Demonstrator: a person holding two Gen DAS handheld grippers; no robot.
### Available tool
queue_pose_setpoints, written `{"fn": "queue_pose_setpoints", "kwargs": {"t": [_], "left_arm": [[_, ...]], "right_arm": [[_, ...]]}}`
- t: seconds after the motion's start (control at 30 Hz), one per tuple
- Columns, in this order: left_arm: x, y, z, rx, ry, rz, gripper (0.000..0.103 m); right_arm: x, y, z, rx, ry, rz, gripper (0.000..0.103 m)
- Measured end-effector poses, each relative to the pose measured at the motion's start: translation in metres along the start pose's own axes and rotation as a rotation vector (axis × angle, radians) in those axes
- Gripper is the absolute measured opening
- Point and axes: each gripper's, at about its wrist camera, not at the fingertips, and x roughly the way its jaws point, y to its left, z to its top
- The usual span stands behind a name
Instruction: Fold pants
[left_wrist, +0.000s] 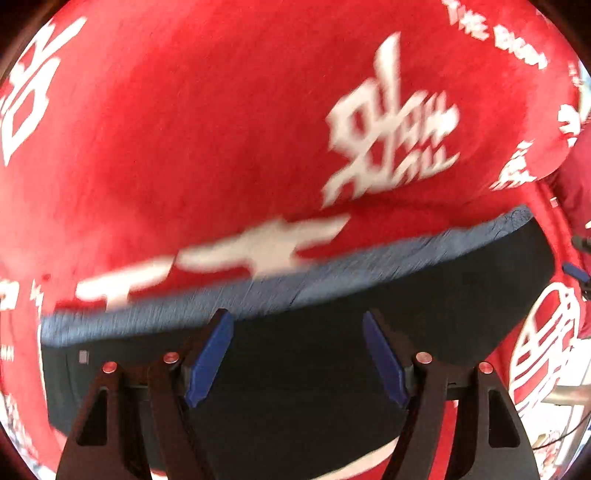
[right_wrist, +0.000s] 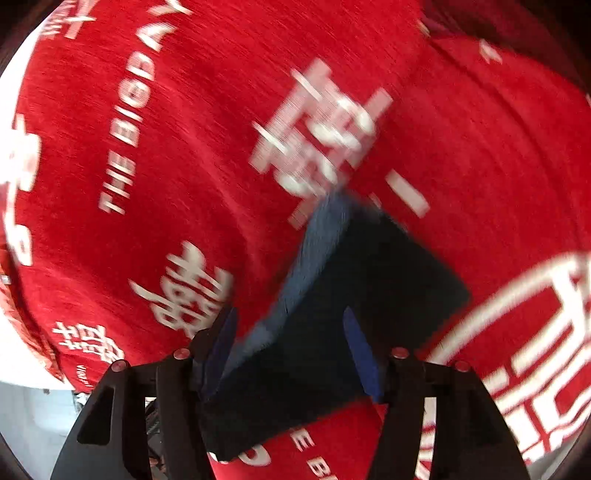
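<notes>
The pants (left_wrist: 295, 369) are dark navy with a lighter blue band along one edge, lying folded flat on a red cloth. In the left wrist view my left gripper (left_wrist: 297, 354) is open, its blue-padded fingers apart just above the dark fabric near the blue band. In the right wrist view the pants (right_wrist: 354, 295) show as a dark folded rectangle with the blue band on its left side. My right gripper (right_wrist: 290, 350) is open above the pants' near end, holding nothing. Both views are motion-blurred.
The red cloth (left_wrist: 184, 147) with white characters and the words "THE BIG DAY" (right_wrist: 129, 129) covers the whole surface. Its edge and a pale floor show at the lower left of the right wrist view (right_wrist: 33, 417).
</notes>
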Motion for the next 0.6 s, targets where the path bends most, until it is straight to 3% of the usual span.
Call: {"fn": "queue_pose_setpoints", "kwargs": {"t": [0.13, 0.2, 0.27, 0.33, 0.47, 0.57, 0.6], "left_arm": [[0.017, 0.014, -0.034, -0.069, 0.067, 0.035, 0.074], [0.026, 0.01, -0.043, -0.075, 0.086, 0.039, 0.074], [0.037, 0.005, -0.049, -0.07, 0.112, 0.051, 0.074], [0.036, 0.001, -0.048, -0.077, 0.116, 0.069, 0.074], [0.026, -0.003, -0.047, -0.091, 0.082, 0.048, 0.074], [0.045, 0.0, -0.052, -0.082, 0.175, 0.118, 0.074], [0.043, 0.004, -0.052, -0.103, 0.175, 0.12, 0.074]], "right_arm": [[0.03, -0.031, -0.022, 0.038, 0.023, -0.168, 0.059], [0.036, -0.043, -0.023, 0.062, 0.017, -0.206, 0.058], [0.045, -0.053, -0.021, 0.098, 0.023, -0.19, 0.052], [0.056, -0.061, -0.016, 0.139, 0.048, -0.136, 0.006], [0.038, -0.044, -0.014, 0.088, 0.003, -0.071, 0.006], [0.055, -0.057, -0.013, 0.016, 0.075, -0.254, 0.01], [0.056, -0.067, -0.012, 0.054, 0.082, -0.232, 0.011]]}}
